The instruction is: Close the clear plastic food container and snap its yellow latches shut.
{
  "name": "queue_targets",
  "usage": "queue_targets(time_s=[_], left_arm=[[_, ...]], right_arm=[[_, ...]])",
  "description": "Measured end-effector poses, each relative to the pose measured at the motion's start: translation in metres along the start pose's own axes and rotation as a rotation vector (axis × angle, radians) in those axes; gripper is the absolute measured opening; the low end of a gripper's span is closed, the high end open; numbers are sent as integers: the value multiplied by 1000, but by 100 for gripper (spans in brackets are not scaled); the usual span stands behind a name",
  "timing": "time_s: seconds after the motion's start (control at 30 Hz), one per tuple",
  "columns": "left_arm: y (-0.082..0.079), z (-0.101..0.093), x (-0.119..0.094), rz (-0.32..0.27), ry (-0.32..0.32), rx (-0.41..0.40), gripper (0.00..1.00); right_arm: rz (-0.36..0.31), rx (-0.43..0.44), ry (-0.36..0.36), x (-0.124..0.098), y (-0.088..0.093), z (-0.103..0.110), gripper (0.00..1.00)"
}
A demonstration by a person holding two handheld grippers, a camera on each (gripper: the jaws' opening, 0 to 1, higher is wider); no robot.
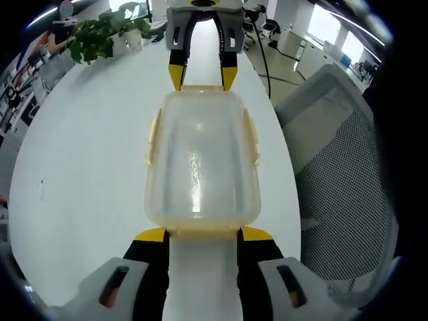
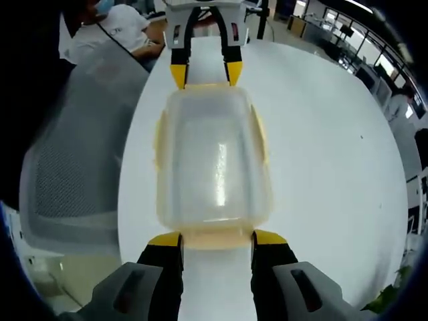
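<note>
White and broad, the counter [image 1: 93,154] is spreading under everything in both views, and the clear plastic container [image 1: 200,160] is sitting on it, near one rounded edge. A grey mesh chair [image 1: 341,167] is standing just beside that edge; in the right gripper view it is showing on the opposite side [image 2: 73,174]. A person in a white shirt [image 2: 114,27] is sitting beyond the chair in the right gripper view. A green potted plant [image 1: 103,33] is standing on the far part of the counter in the left gripper view.

The container's lid is lying on top of it, and the yellow latches [image 1: 252,137] are running along the long sides, also seen in the right gripper view [image 2: 259,134]; whether they are snapped down I cannot tell.

The left gripper [image 1: 202,234] is meeting one short end of the container, with its yellow-tipped fingers [image 1: 152,235] spread wide apart at the two corners, not clenching anything. The right gripper [image 2: 217,239] is facing it at the other short end, fingers [image 2: 164,239] likewise parted at the corners. Each gripper is also appearing at the far end of the other's view, its tips at the container's end.
</note>
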State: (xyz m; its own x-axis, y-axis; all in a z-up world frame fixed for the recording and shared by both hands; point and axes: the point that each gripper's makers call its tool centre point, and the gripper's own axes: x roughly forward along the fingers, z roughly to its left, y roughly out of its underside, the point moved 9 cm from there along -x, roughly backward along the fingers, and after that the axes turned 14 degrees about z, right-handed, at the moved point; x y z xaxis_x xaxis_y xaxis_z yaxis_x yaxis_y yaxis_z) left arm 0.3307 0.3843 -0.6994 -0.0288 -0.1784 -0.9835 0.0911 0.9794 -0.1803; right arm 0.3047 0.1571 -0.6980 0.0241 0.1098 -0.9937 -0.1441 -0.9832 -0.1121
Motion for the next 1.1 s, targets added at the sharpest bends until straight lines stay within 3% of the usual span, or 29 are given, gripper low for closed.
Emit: queue_targets(time_s=[0.7,1.1], left_arm=[[1,-1,0,-3,-28,7,39],[4,-2,0,-12,-22,-2,40]], right_arm=[[16,-34,5,0,0,-1,40],[33,5,3,2,7,0,40]])
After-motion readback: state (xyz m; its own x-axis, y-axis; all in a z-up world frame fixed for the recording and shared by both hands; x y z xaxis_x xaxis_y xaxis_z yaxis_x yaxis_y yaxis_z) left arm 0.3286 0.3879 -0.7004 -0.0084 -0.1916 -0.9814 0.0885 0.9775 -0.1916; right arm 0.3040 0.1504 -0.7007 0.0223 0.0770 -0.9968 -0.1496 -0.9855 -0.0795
